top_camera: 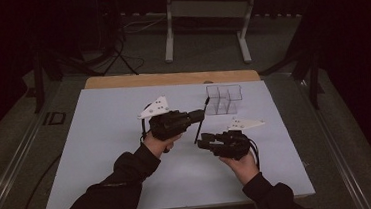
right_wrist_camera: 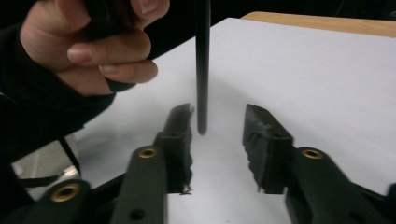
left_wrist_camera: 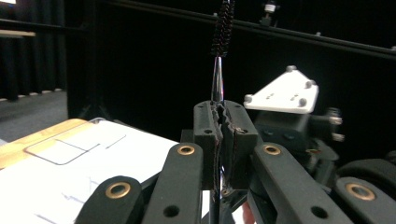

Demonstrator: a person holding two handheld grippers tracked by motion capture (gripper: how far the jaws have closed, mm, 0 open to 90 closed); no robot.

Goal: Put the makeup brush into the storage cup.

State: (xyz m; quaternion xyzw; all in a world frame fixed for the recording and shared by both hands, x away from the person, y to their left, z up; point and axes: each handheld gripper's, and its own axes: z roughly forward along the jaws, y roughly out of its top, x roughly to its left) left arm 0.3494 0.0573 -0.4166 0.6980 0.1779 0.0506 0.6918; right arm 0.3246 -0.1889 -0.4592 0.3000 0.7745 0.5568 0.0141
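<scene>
Left gripper (left_wrist_camera: 220, 122) is sitting at centre frame in its own view, jaws clamped tight on a thin brush (left_wrist_camera: 217, 84): shiny tapered shaft rising straight up out of the pads, black bristle head at the top edge of the frame. In the high view the left gripper (top_camera: 198, 116) is sitting mid-frame, and the brush (top_camera: 201, 121) is running as a thin dark line from near the clear box down toward the right gripper (top_camera: 200, 142).

Right gripper (right_wrist_camera: 217, 128): jaws parted, not pressing anything. The brush's dark handle end (right_wrist_camera: 202, 70) is hanging down from the top of the frame into the gap, closer to the left-hand jaw; looks like it's just clear of the pad, hard to be sure. Person's hand (right_wrist_camera: 88, 42) is filling the upper left.

Clear compartment box (top_camera: 223, 99) is standing on the white sheet (top_camera: 102, 156), upper right of centre, near the brush tip.
</scene>
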